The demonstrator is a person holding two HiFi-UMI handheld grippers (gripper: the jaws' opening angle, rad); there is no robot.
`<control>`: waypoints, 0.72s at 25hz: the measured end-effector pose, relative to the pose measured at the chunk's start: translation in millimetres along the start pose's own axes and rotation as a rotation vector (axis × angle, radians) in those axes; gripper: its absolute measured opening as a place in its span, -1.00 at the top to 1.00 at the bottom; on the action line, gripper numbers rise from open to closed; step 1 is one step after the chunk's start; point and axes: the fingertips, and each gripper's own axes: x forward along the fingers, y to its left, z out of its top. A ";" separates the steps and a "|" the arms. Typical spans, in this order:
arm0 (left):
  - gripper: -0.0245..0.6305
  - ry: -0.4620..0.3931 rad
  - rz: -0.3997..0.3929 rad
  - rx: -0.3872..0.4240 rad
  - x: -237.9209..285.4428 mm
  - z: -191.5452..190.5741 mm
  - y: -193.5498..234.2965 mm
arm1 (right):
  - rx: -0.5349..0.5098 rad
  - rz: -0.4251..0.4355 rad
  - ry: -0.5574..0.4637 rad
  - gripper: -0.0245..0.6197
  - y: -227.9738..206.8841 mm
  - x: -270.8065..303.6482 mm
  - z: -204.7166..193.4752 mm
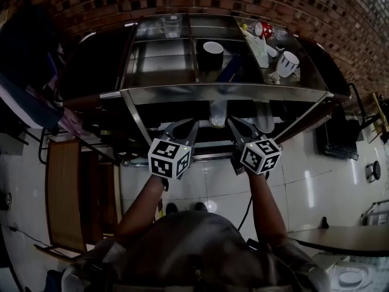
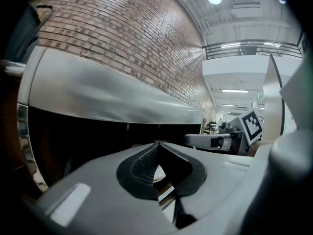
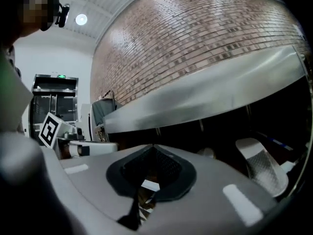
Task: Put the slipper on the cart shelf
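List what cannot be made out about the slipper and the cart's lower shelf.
- Head view: lower shelf dark, mostly hidden under the top tray's rim.
- Right gripper view: slipper partly hidden by the right gripper and the picture's edge.
- Left gripper view: space under the top tray black; no slipper discernible.

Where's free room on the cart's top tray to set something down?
Bare steel in the bay in front of the glass jug, left of the black cup. The far-left section looks bare but dark. Crowded on the right around the white mug.
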 end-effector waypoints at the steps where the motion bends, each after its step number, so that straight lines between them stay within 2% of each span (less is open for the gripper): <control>1: 0.90 -0.001 -0.004 0.004 -2.0 0.7 -2.4 | -0.007 0.014 -0.003 0.92 6.0 -2.3 2.4; 8: 0.90 -0.008 -0.014 0.004 -12.2 3.4 -8.8 | -0.044 0.075 -0.025 0.92 38.9 -10.8 17.1; 18: 0.90 -0.006 -0.007 0.001 -21.2 0.4 -9.5 | -0.069 0.072 -0.036 0.92 44.6 -15.3 21.4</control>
